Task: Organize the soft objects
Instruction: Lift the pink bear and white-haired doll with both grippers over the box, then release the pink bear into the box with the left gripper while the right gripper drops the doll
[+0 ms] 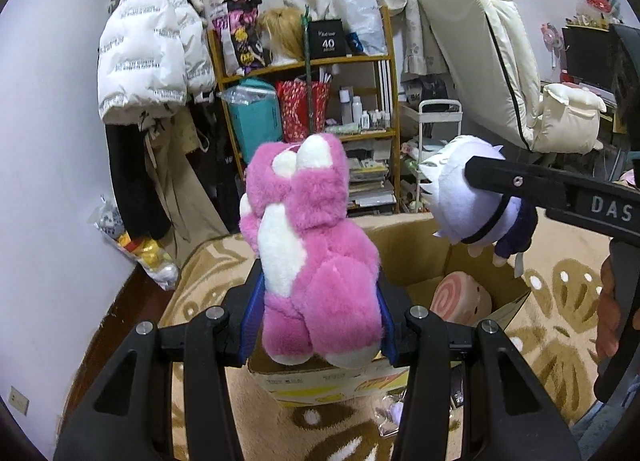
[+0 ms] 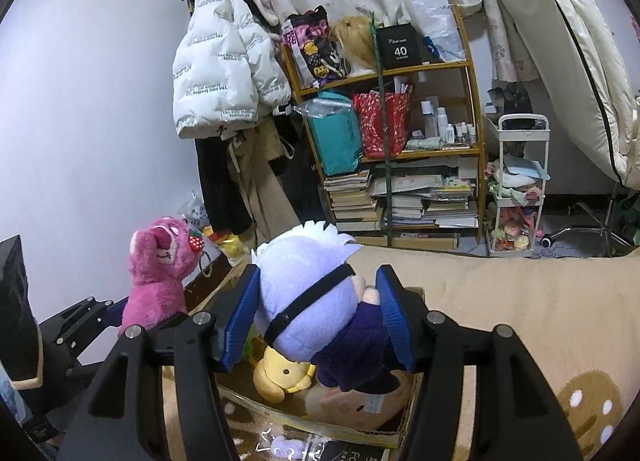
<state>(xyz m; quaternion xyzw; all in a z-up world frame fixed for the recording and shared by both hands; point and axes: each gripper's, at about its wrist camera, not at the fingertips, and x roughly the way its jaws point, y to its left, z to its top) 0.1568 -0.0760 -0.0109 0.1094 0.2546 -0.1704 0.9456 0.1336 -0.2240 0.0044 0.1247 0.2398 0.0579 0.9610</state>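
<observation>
We saw the open cardboard box point(image 1: 412, 257) lower centre on the patterned rug, our left gripper point(image 1: 318, 297) clamped on the fluffy pink bear point(image 1: 316, 245) above it, our right gripper point(image 2: 316, 311) clamped on the smooth, round-headed white-haired doll point(image 2: 304, 301) mid-frame, over a yellow plush point(image 2: 276, 377) inside.

I see shaggy pink-and-white plush on the bear point(image 1: 316, 261) in my left tool point(image 1: 318, 325), whose black frame looks like matt plastic with ribbed blue pads point(image 1: 251, 315) and shiny metal screws. The doll point(image 2: 304, 301) in my right tool point(image 2: 318, 315) has smooth pale fleece and dark fuzzy cloth. Below is a matt cardboard box point(image 1: 416, 253) on a deep-pile fuzzy blanket point(image 1: 560, 301). The shelf point(image 2: 424, 71) looks like varnished wood.
</observation>
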